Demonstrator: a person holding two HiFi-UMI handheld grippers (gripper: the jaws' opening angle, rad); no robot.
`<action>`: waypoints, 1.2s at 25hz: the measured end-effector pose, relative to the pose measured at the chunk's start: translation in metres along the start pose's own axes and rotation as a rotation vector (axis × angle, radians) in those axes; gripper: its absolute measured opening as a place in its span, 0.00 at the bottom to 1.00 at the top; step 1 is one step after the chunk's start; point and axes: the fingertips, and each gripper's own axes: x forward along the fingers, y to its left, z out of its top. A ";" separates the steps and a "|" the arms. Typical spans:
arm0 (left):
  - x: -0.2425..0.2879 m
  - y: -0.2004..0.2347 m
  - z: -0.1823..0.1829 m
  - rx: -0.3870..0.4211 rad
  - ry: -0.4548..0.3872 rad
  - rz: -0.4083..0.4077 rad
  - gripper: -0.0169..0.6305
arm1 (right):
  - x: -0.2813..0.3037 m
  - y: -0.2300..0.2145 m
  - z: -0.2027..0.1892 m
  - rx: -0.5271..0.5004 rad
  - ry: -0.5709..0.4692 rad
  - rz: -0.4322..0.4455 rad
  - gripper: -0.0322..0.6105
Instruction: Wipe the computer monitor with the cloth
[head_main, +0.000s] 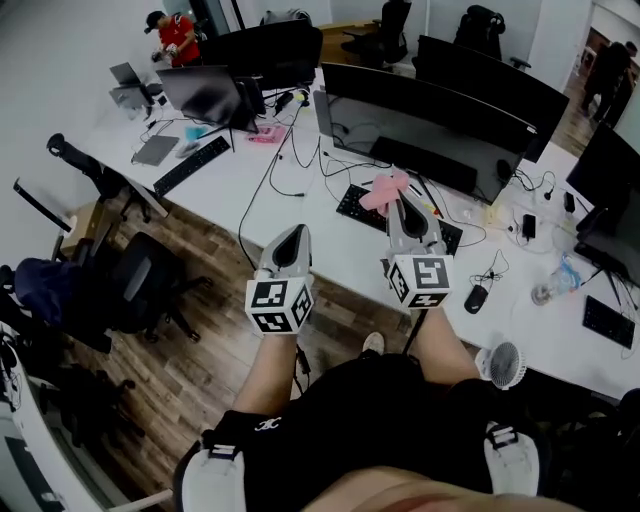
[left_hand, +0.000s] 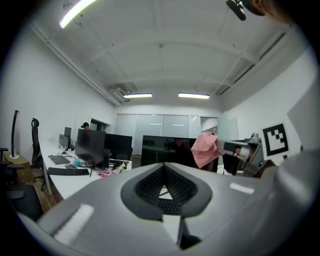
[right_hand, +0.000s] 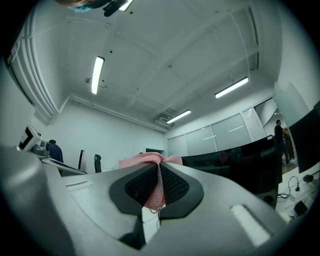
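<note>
The right claw (head_main: 398, 198) is closed on a pink cloth (head_main: 383, 190). In the right gripper view its ribbed pads pinch a fold of the knit fabric (right_hand: 154, 187), and the rest bunches up over the tips. The cloth is held in the air over the black keyboard (head_main: 352, 208), in front of the lower edge of the wide curved monitor (head_main: 430, 130) that stands on the white desk (head_main: 225, 200). From the left gripper view the cloth (left_hand: 205, 149) hangs off the right claw's tip, in front of the right part of the dark screen (left_hand: 165, 149). The left claw (head_main: 296, 233) is held level beside the right one, nearer the desk's front edge. Its jaws are drawn together at the tips (left_hand: 163, 167) with nothing between them, and only a sliver of keyboard shows through the gap lower down. A black mouse (head_main: 476, 298) lies on the desk to the right of the right claw, and a clear bottle (head_main: 555, 283) lies on its side further right. More monitors and keyboards stand further along the desk.
</note>
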 end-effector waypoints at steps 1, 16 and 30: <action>0.014 0.004 0.003 0.000 -0.003 0.006 0.10 | 0.013 -0.007 -0.003 0.002 0.001 0.003 0.07; 0.172 0.021 0.008 0.017 0.035 0.015 0.10 | 0.129 -0.095 -0.041 0.061 0.040 -0.002 0.07; 0.264 0.035 0.012 -0.007 0.027 -0.175 0.10 | 0.174 -0.125 -0.054 0.022 0.089 -0.124 0.07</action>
